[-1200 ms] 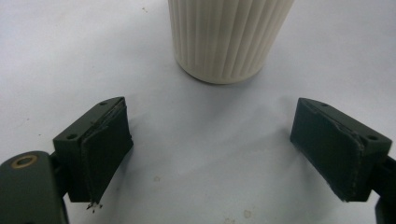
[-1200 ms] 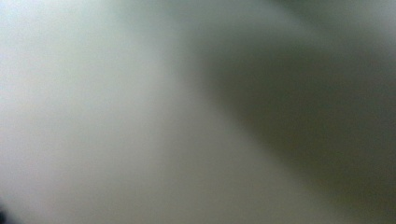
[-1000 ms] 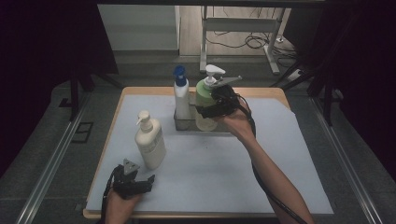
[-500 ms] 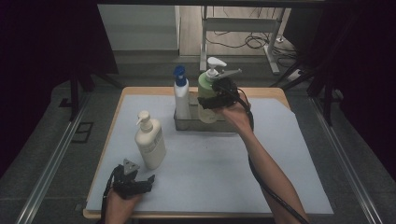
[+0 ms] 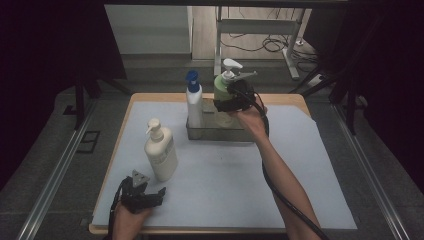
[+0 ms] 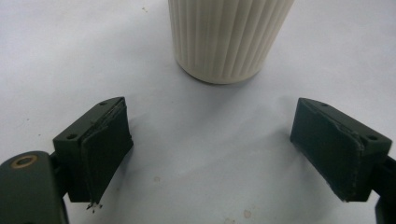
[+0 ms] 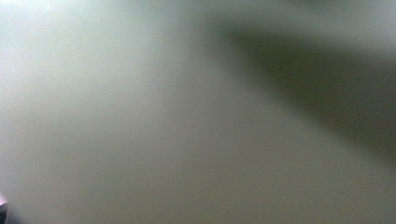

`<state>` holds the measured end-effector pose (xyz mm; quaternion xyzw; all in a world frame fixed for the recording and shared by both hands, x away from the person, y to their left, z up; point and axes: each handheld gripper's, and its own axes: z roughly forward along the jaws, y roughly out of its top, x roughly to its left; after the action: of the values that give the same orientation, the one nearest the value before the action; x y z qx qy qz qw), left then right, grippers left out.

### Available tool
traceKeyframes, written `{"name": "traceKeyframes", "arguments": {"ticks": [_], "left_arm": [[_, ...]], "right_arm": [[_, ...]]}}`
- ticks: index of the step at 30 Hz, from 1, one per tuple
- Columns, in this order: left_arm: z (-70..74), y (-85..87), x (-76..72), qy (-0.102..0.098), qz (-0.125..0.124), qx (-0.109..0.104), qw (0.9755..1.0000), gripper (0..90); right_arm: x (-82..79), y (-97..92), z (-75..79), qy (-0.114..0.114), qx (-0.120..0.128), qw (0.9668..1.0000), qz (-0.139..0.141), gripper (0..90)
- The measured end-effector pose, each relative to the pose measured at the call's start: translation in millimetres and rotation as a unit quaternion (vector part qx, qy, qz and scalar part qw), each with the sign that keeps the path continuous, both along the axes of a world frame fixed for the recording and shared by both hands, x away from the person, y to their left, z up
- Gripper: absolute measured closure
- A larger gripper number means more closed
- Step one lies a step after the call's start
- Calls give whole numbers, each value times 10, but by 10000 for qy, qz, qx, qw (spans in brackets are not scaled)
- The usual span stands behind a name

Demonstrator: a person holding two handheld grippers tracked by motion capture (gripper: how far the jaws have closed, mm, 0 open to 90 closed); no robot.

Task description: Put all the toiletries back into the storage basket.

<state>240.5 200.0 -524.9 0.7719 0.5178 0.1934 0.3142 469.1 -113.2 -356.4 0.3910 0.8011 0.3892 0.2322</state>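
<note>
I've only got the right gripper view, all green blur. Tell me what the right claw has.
Observer: In the high view the right claw sits around the body of a green pump bottle.
Operator: Give me its place.
Observer: Over the right half of a grey tray; the hand hides the bottle's base.
Operator: Say what else is in that tray.
Observer: A white bottle with a blue cap stands upright in its left half.
</note>
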Motion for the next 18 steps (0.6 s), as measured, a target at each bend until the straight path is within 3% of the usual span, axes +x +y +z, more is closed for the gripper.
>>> {"name": "traceKeyframes", "arguments": {"ticks": [18], "left_arm": [[0,0,1,3,-1,0,10000,118]], "right_arm": [[80,29,-236,292,-117,9995,45,128]]}}
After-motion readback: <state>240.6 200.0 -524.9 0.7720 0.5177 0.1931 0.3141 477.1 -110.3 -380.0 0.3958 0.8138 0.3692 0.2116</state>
